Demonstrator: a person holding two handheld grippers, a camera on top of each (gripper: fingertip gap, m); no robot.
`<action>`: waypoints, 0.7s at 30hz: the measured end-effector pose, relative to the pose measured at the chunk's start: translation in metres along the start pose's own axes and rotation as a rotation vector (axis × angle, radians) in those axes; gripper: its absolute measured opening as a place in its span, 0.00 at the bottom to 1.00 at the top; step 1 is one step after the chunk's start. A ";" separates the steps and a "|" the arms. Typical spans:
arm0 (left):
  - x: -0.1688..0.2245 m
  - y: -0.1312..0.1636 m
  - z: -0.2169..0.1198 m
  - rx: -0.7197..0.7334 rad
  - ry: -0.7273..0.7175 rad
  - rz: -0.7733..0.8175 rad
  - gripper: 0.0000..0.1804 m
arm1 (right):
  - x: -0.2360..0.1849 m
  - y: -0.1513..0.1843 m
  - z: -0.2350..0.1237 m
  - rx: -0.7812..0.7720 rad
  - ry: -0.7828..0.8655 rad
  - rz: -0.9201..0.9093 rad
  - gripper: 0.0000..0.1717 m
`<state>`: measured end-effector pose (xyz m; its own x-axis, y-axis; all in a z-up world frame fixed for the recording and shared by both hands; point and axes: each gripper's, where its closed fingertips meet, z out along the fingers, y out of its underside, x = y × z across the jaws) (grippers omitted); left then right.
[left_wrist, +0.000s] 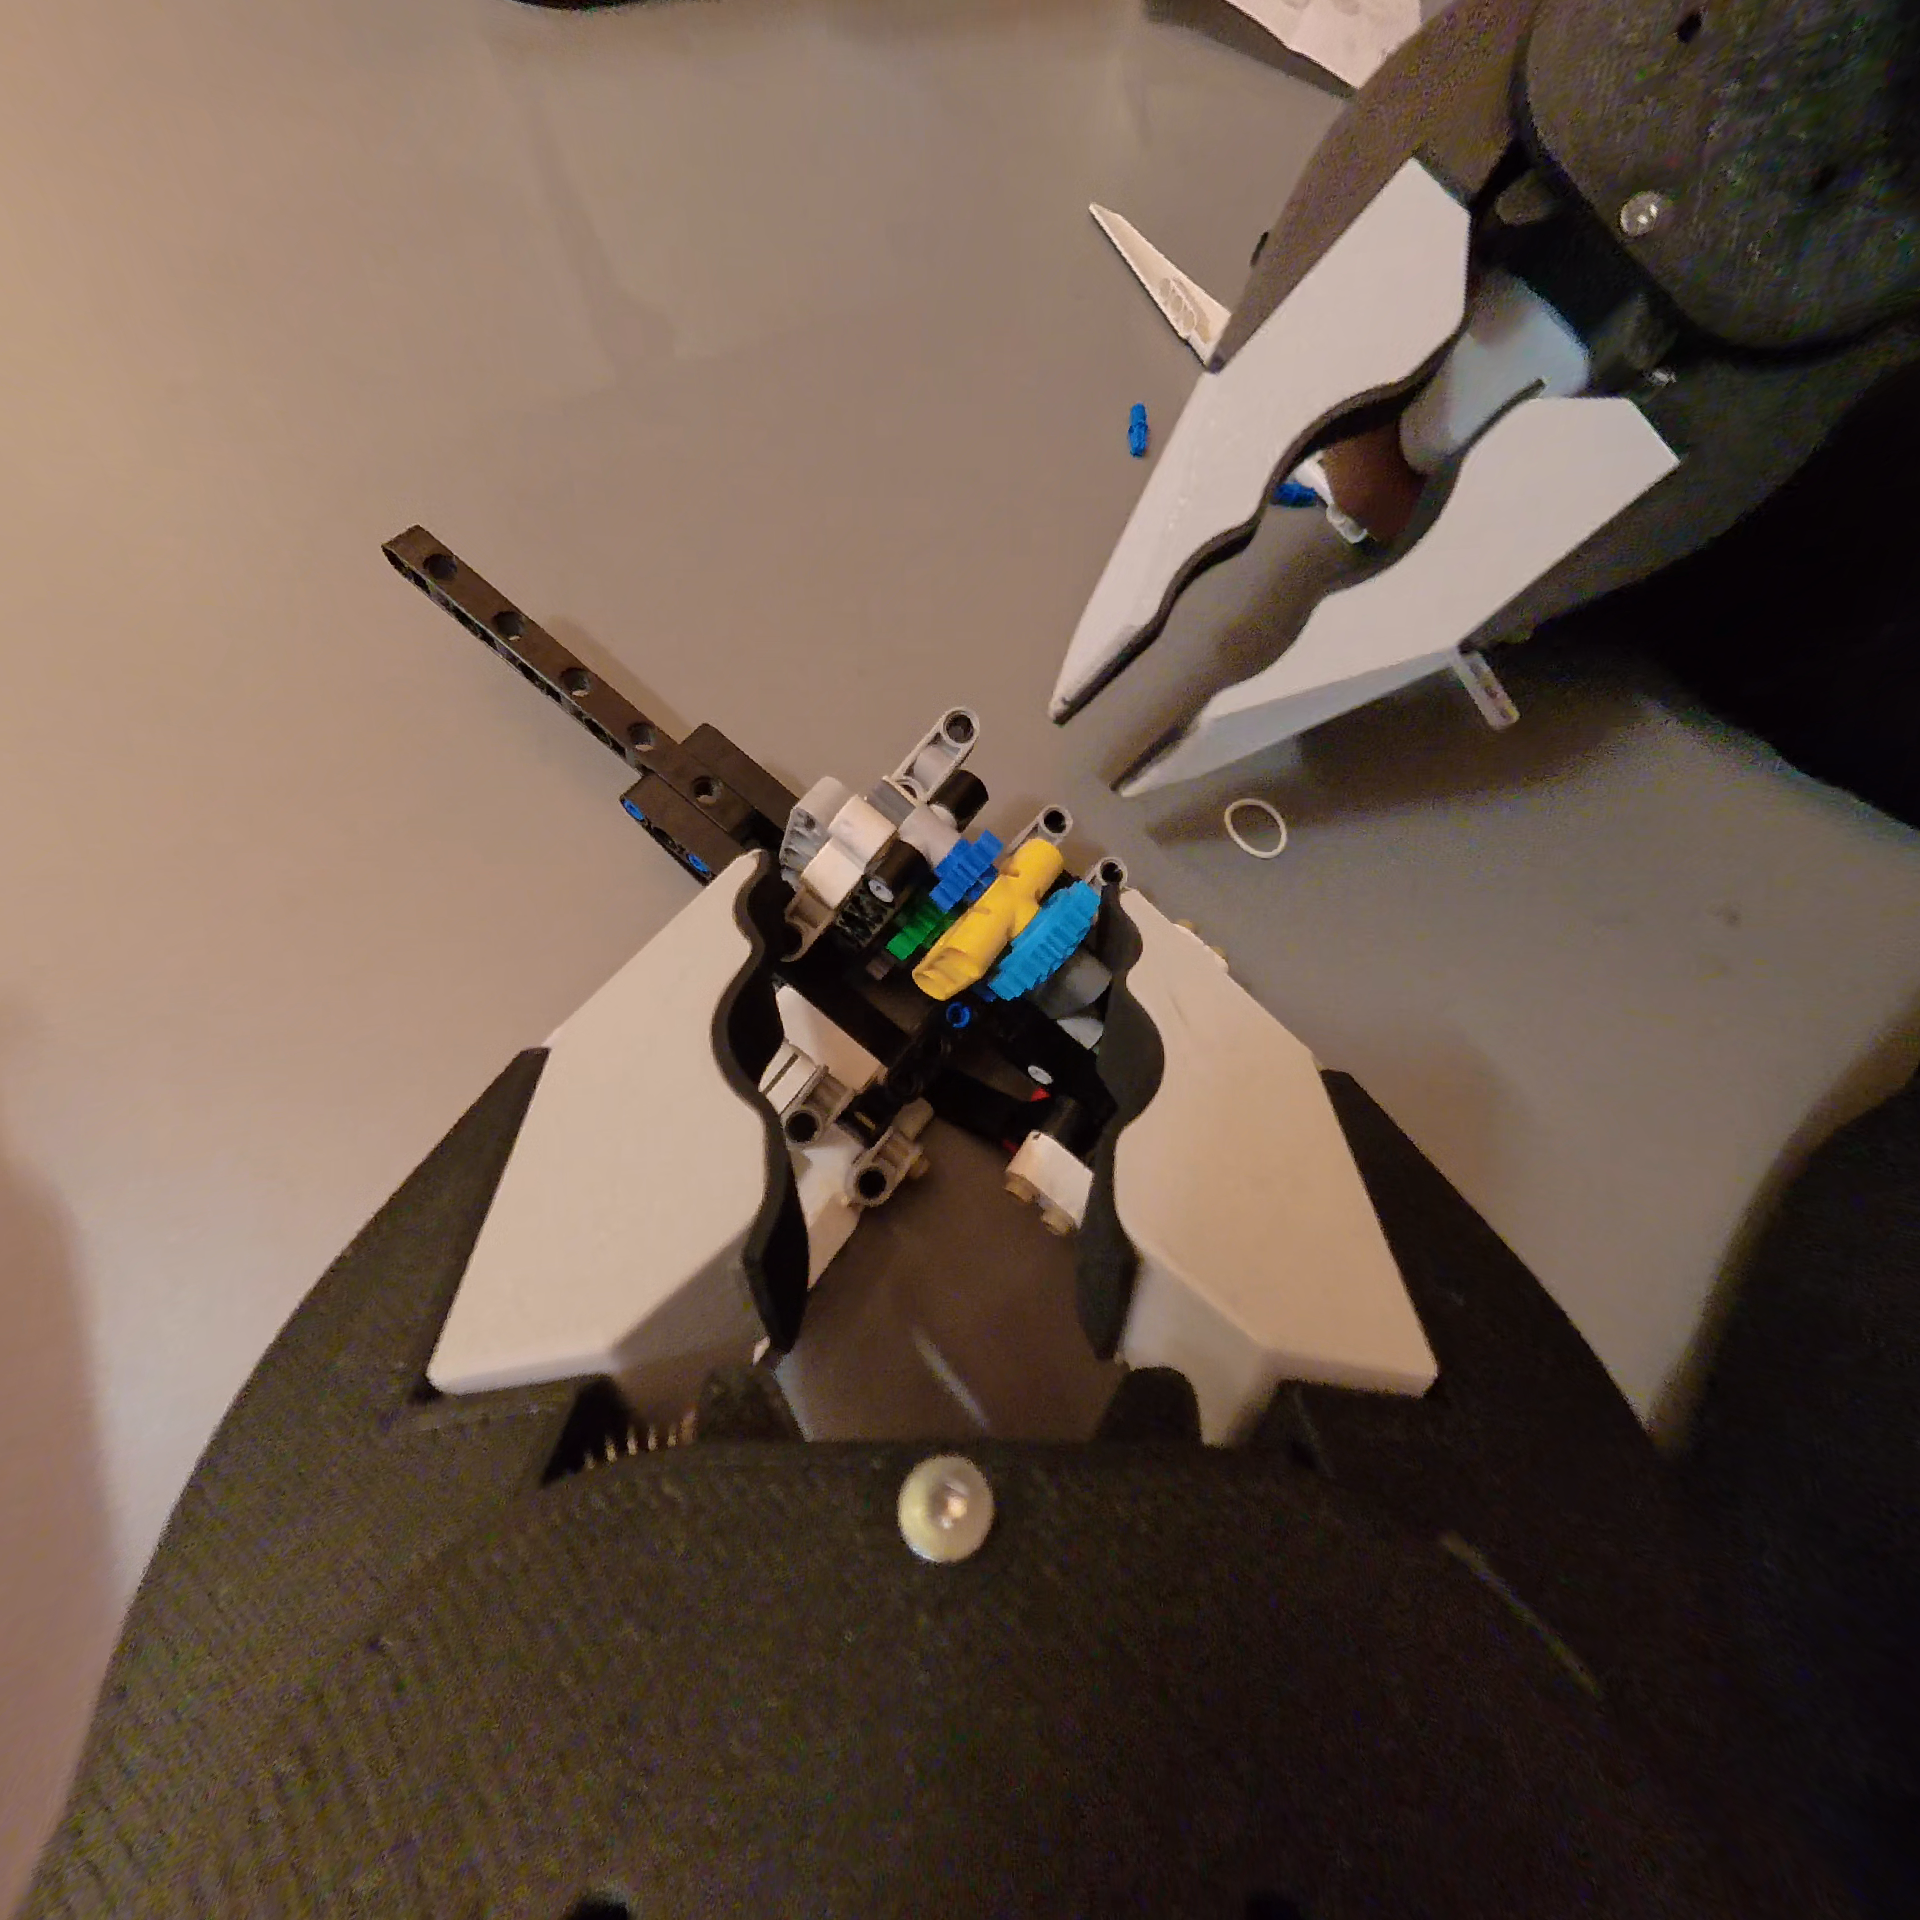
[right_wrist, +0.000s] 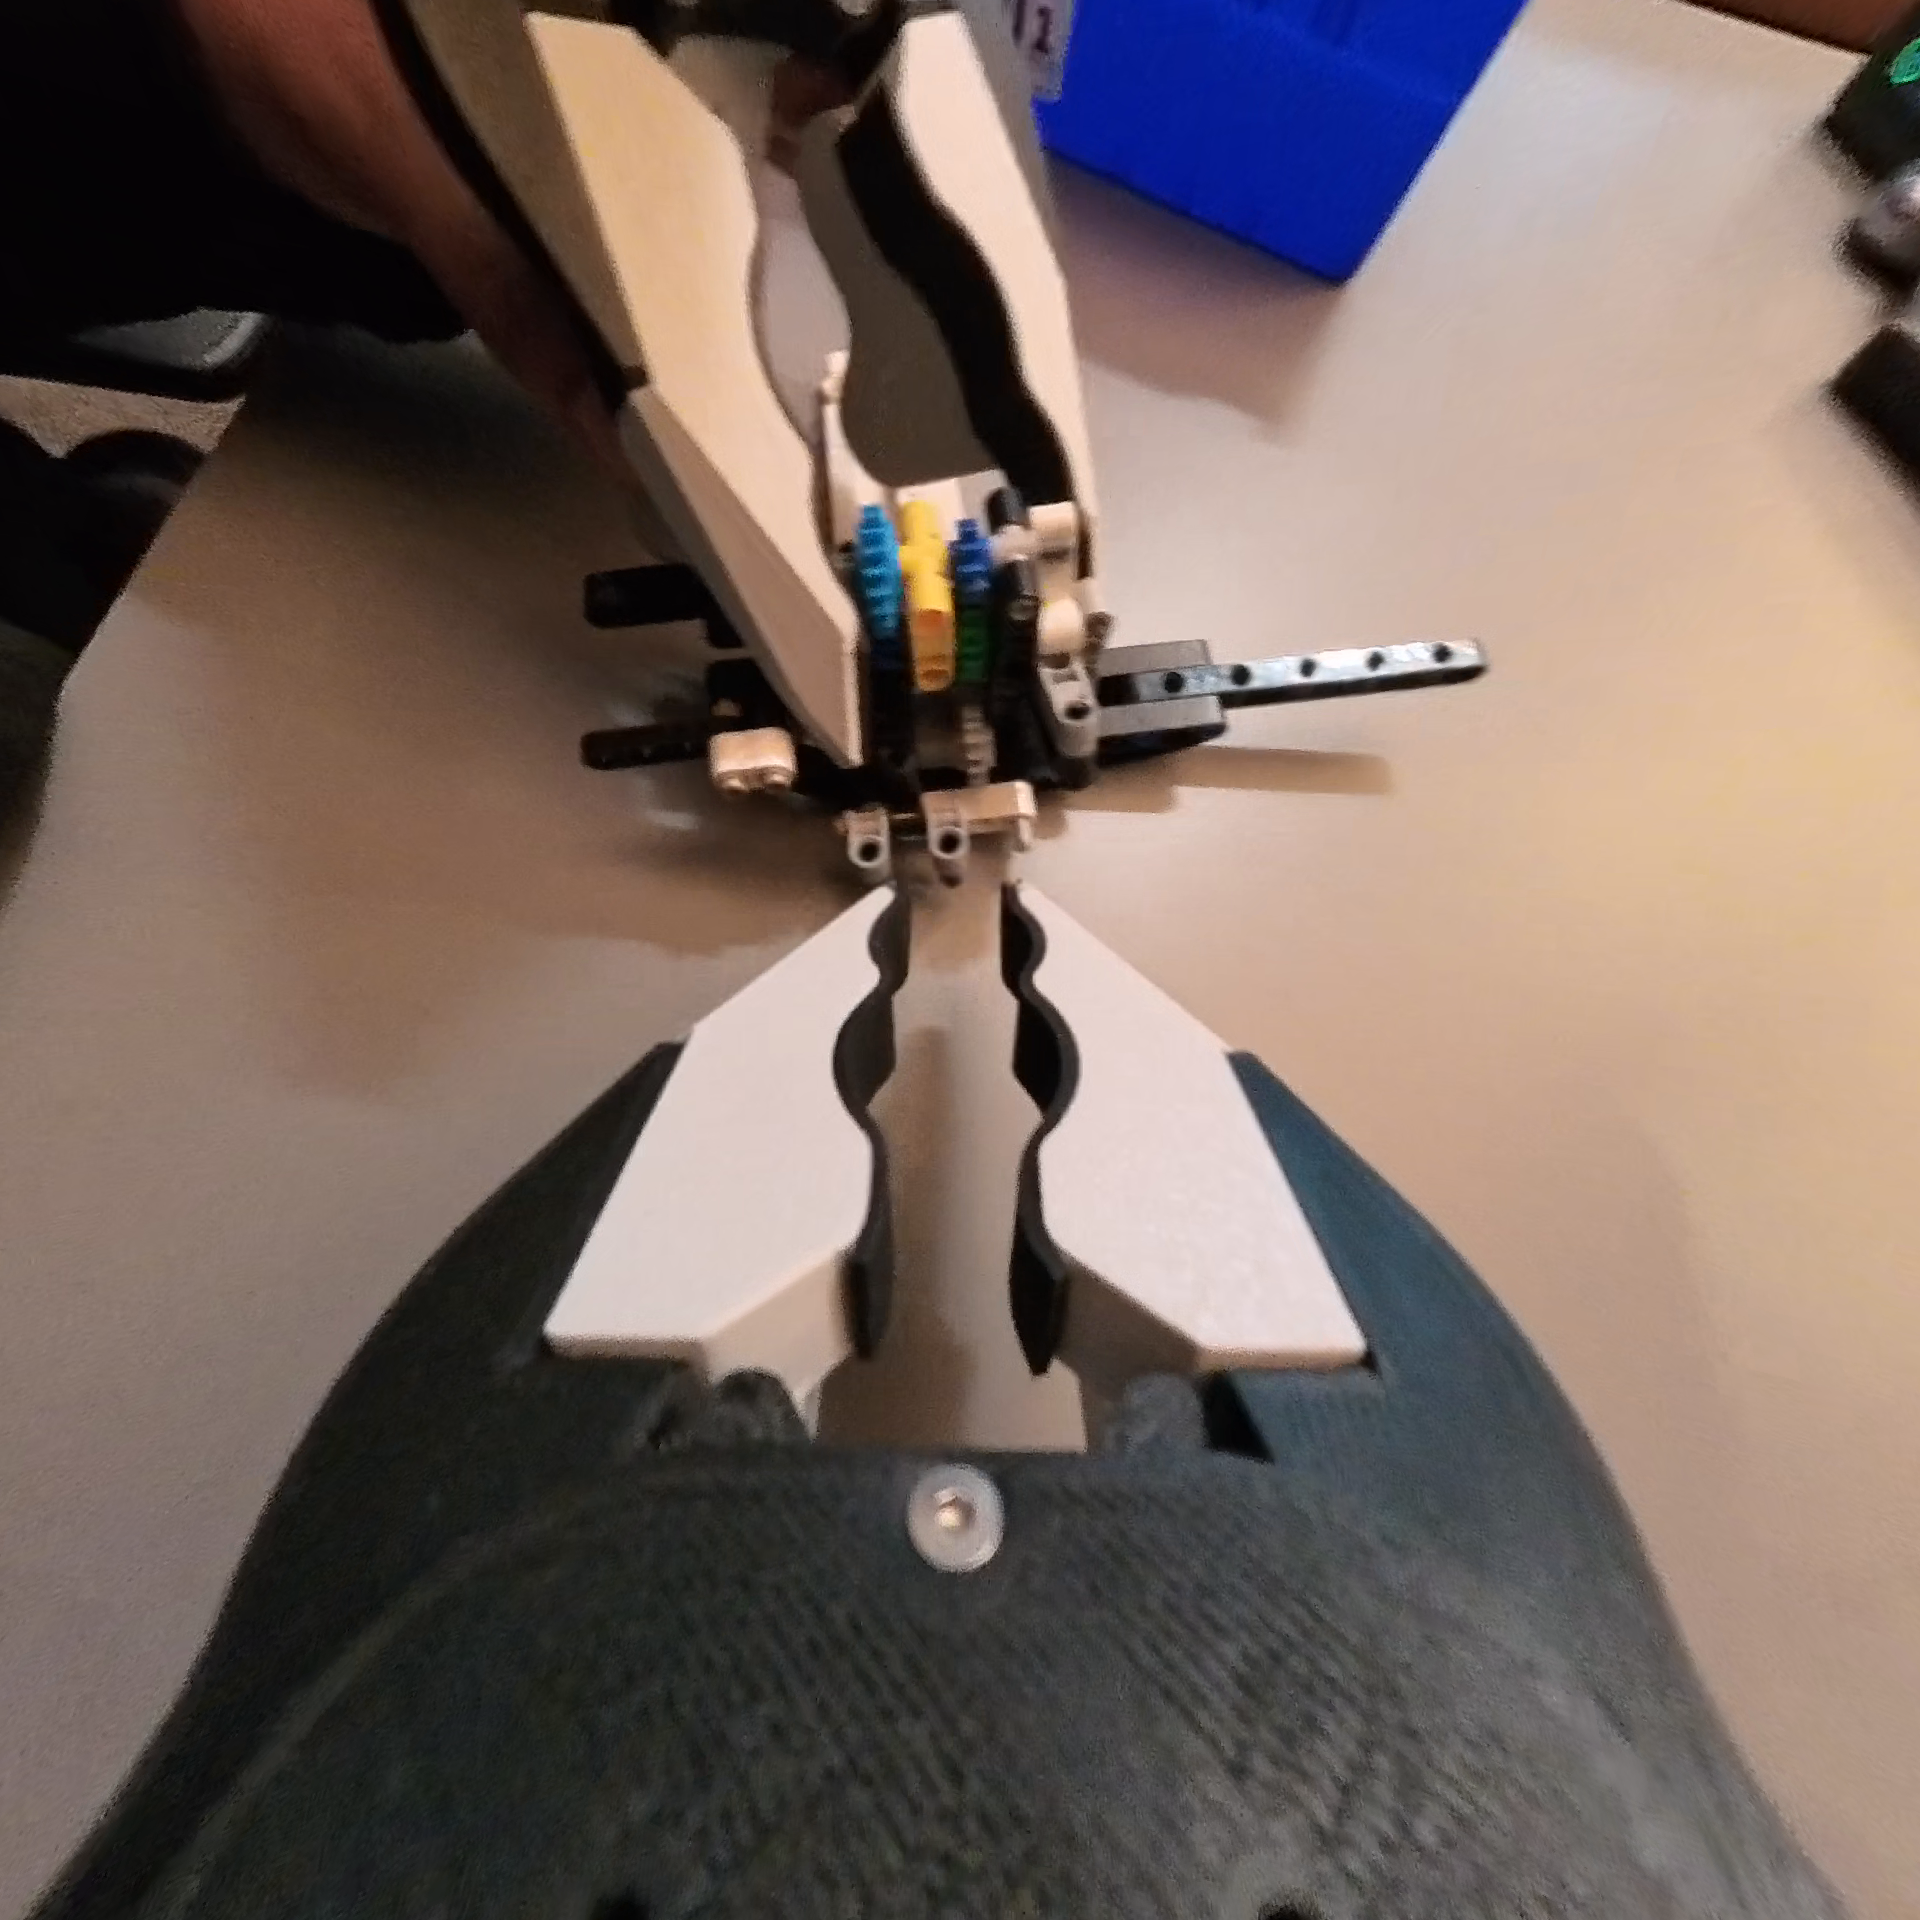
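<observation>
Here the left gripper (left_wrist: 940, 914) is clamping the gear assembly (left_wrist: 987, 914) on the table (left_wrist: 416, 312); the right gripper (right_wrist: 951, 894) is hovering near it, slightly parted, gripping nothing.

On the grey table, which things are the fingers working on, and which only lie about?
In use:
- black building-brick assembly with blue, yellow and green gears, clamped by left gripper
- right gripper, open, close to it

Lying about:
- white rubber ring
- small blue pin
- blue plastic box

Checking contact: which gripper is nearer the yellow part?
Left. The left gripper straddles the model around the yellow part; the right gripper sits just off the model's edge, open.
</observation>
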<state>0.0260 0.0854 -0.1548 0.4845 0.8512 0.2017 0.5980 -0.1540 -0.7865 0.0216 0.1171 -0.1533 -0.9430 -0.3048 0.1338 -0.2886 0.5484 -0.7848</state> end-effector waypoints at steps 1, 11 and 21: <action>0.000 0.000 0.000 -0.002 0.005 0.005 0.33 | 0.003 0.000 0.000 0.005 0.005 -0.002 0.08; 0.009 0.003 -0.004 -0.090 0.152 0.062 0.37 | -0.015 0.001 0.017 -0.027 -0.083 -0.014 0.04; 0.077 0.002 -0.045 0.138 -0.109 0.101 0.28 | -0.033 -0.001 0.017 -0.089 0.123 0.161 0.03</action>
<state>0.0933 0.1276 -0.1145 0.4611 0.8854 0.0597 0.4536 -0.1773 -0.8734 0.0557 0.1134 -0.1674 -0.9896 -0.1134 0.0886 -0.1413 0.6504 -0.7463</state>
